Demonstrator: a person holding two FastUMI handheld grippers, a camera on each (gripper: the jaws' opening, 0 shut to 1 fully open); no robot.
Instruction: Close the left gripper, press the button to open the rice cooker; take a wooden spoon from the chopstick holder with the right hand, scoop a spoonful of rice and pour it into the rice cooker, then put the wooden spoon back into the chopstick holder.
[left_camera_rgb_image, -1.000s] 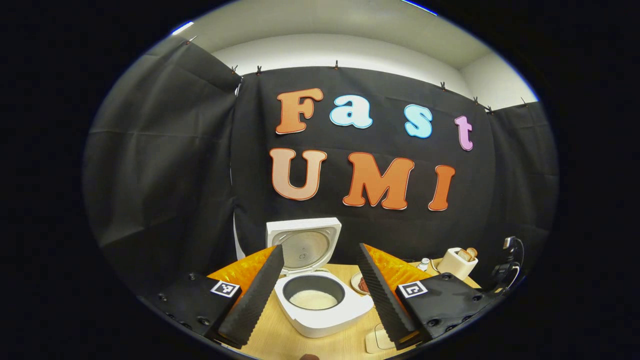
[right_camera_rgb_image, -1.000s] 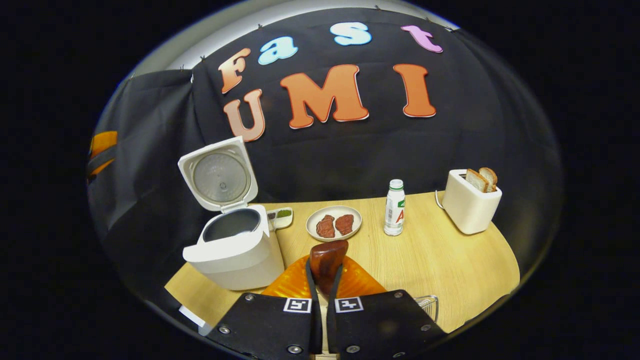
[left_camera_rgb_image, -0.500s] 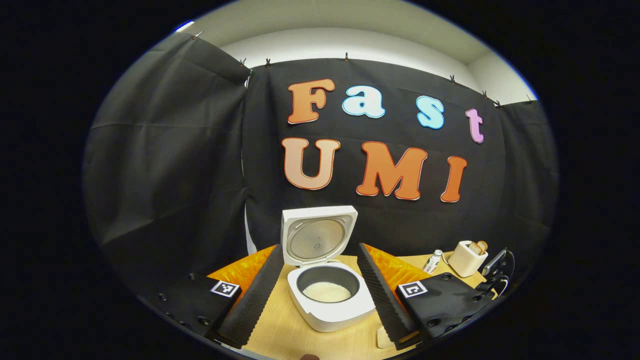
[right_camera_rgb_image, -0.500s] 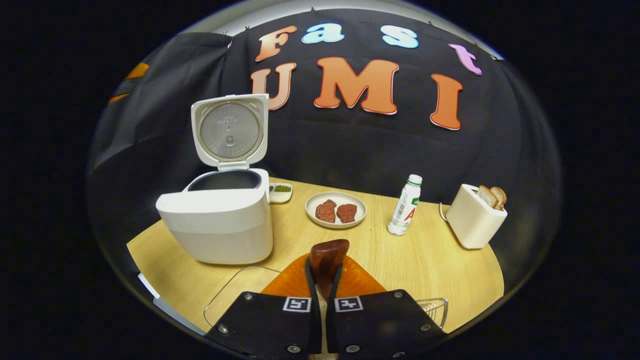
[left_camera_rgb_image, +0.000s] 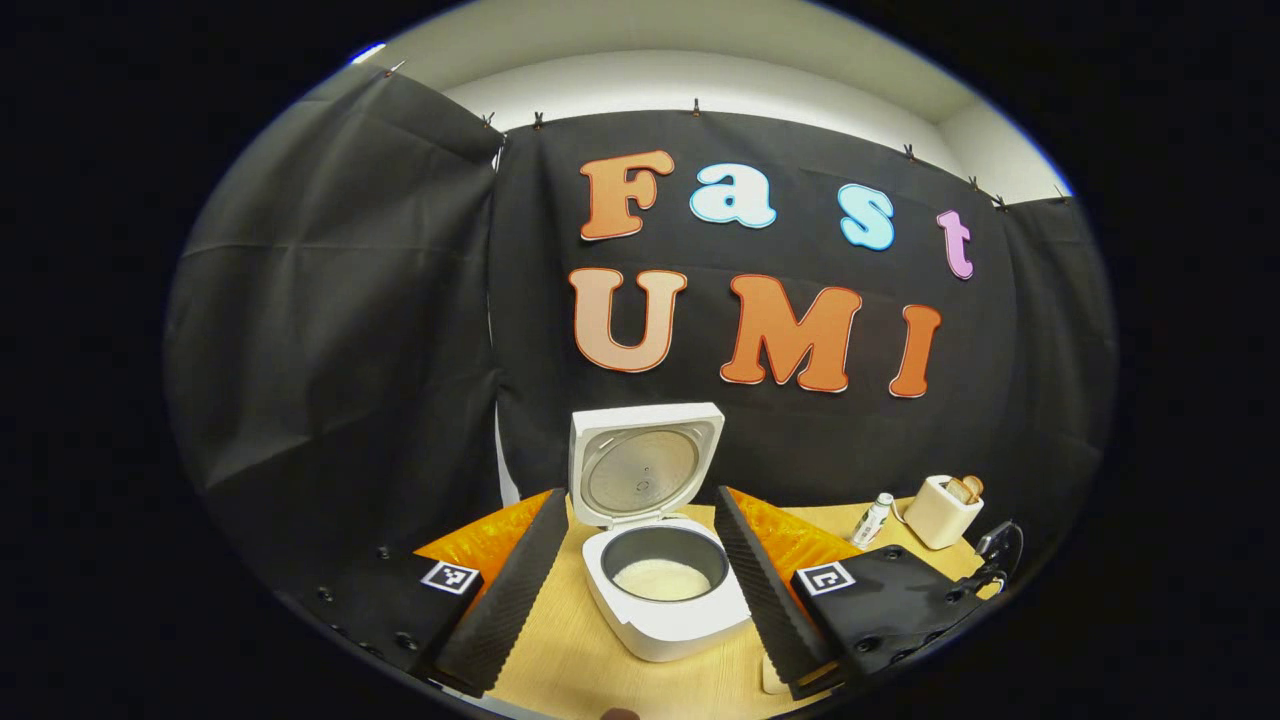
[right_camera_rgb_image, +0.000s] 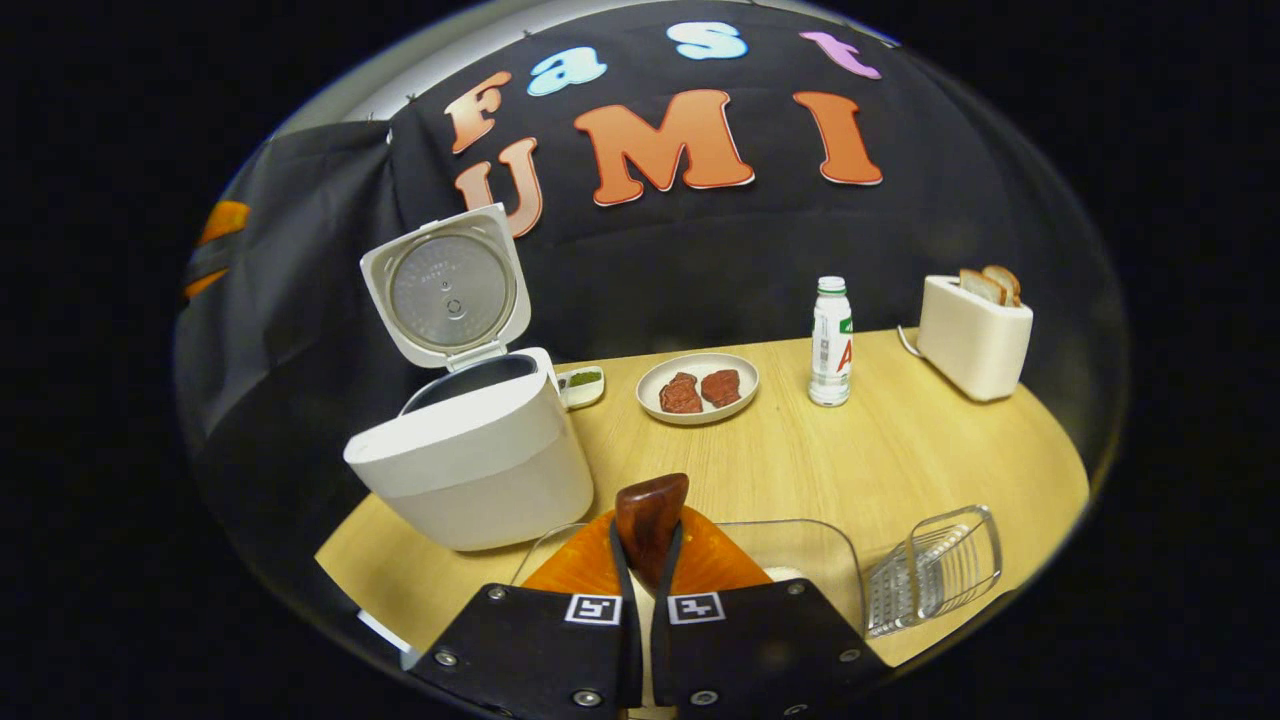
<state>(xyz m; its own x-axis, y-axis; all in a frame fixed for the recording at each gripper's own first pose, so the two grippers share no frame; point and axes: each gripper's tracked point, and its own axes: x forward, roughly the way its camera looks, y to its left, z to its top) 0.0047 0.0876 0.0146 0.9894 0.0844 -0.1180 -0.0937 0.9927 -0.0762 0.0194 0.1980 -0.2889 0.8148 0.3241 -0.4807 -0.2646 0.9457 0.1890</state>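
Observation:
The white rice cooker (left_camera_rgb_image: 665, 615) stands open on the wooden table, lid (left_camera_rgb_image: 640, 465) upright and white rice (left_camera_rgb_image: 660, 578) in its pot. My left gripper (left_camera_rgb_image: 640, 495) is open and hangs in front of it, the cooker showing between its fingers. In the right gripper view the cooker (right_camera_rgb_image: 480, 460) is at the left. My right gripper (right_camera_rgb_image: 648, 555) is shut on the dark wooden spoon (right_camera_rgb_image: 652, 510), whose end sticks out past the fingers. Below it lies a clear container (right_camera_rgb_image: 810, 545), and the wire chopstick holder (right_camera_rgb_image: 935, 570) is at the lower right.
A plate (right_camera_rgb_image: 697, 405) with two meat pieces, a small dish (right_camera_rgb_image: 580, 385), a white bottle (right_camera_rgb_image: 830, 342) and a toaster (right_camera_rgb_image: 975, 335) with bread stand along the back of the table (right_camera_rgb_image: 900, 450). The black cloth wall is close behind them.
My right gripper, still holding the spoon, has swung so the clear container and chopstick holder show more fully below it. My left gripper has drawn back a little from the cooker.

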